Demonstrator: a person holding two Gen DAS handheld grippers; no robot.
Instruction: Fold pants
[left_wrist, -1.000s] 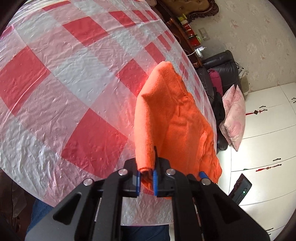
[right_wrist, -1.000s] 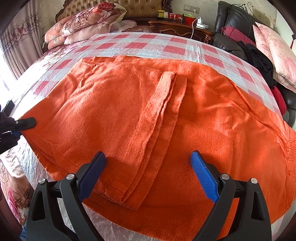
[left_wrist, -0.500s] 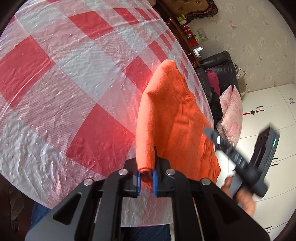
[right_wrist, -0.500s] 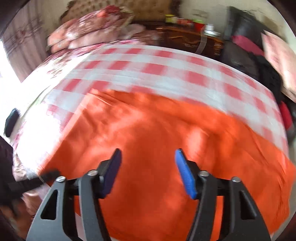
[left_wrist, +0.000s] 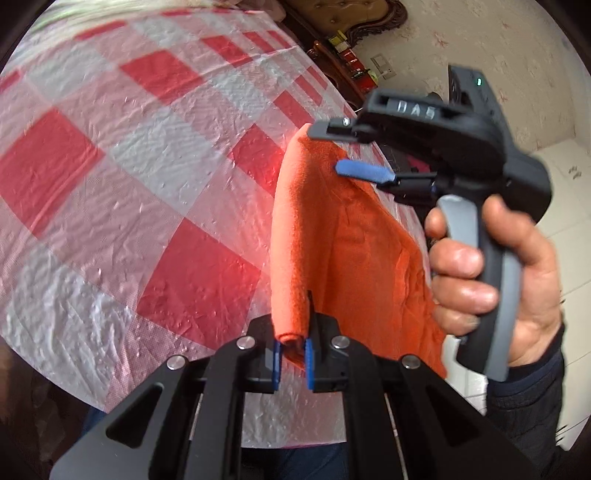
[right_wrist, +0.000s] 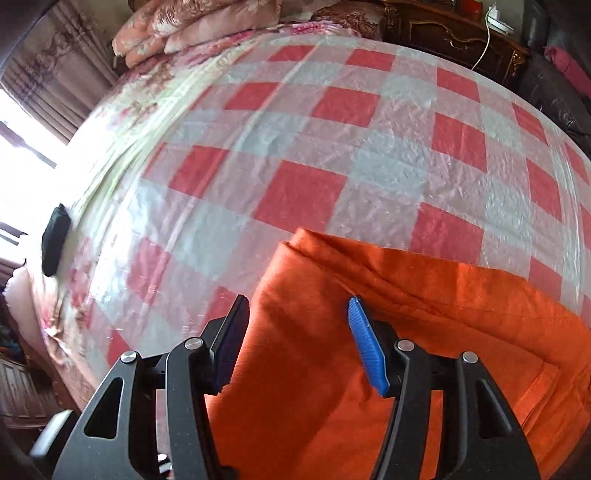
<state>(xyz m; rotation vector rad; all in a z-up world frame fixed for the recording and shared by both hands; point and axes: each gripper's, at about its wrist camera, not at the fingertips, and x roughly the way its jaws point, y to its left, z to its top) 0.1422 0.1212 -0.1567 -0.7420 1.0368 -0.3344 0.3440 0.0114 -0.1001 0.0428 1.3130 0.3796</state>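
Orange pants (left_wrist: 332, 236) are laid on a red-and-white checked plastic sheet (left_wrist: 110, 155) over a bed, w/ pillows (right_wrist: 192, 26) and a dark wood nightstand (right_wrist: 454, 33) beyond. A folded edge is pinched in the closed left gripper (left_wrist: 292, 350). Only the left view shows the right hand (left_wrist: 491, 273). The right gripper (right_wrist: 299, 343) is held open over the far corner of the pants.

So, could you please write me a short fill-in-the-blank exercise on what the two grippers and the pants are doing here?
1. The left gripper is shut on a fold of the ___ pants.
2. The right gripper has its jaws ___ above the pants.
3. The pants lie on a plastic sheet checked red and ___.
4. In the left wrist view, the person's ___ grips the right gripper's handle.

Missing words: orange; open; white; hand
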